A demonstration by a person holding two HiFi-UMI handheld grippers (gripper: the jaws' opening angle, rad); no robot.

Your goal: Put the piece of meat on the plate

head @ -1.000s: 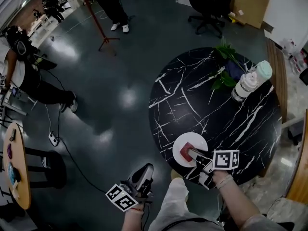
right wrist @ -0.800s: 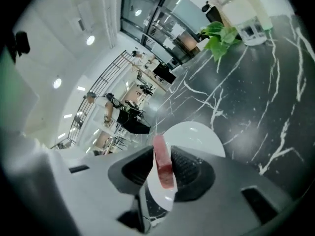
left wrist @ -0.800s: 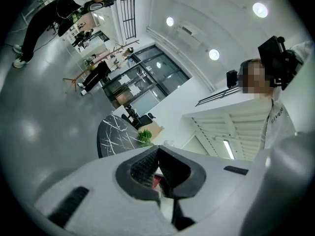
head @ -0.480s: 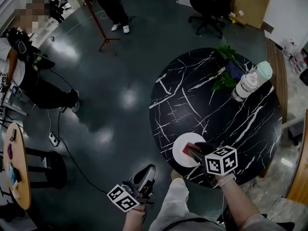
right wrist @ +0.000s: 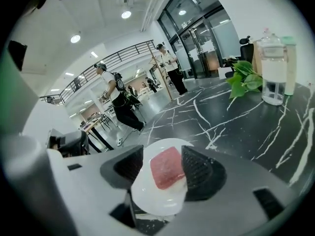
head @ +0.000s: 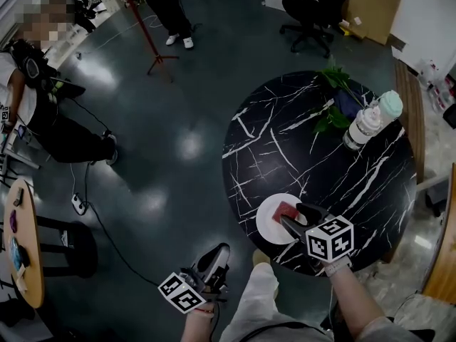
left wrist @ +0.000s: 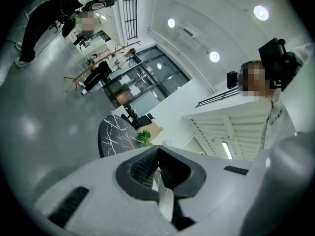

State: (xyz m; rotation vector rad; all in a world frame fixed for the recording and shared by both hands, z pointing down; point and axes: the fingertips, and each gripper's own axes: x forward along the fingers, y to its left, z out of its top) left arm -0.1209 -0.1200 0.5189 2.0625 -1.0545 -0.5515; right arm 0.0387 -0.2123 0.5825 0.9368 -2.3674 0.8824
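Note:
A red slab of meat [head: 287, 211] lies on the small white plate [head: 265, 224] at the near edge of the black marble table [head: 320, 155]. My right gripper [head: 293, 216] hovers over the plate, tilted down, and its jaws are opening. In the right gripper view the meat [right wrist: 167, 167] rests on the plate [right wrist: 156, 196] between the spread pads [right wrist: 199, 173], with the left one clear of it. My left gripper [head: 216, 254] hangs off the table by the person's leg; its pads [left wrist: 147, 167] meet with nothing in them.
A clear bottle [head: 362, 127], a pale green-capped bottle [head: 389, 105] and a leafy plant [head: 335, 95] stand at the table's far side. People stand on the glossy floor [head: 164, 120]; a red stand [head: 146, 34] and an office chair [head: 306, 13] are beyond.
The right gripper rolled over the plate and its jaws spread apart, letting go of the meat, which now lies flat on the plate. The left gripper stayed put.

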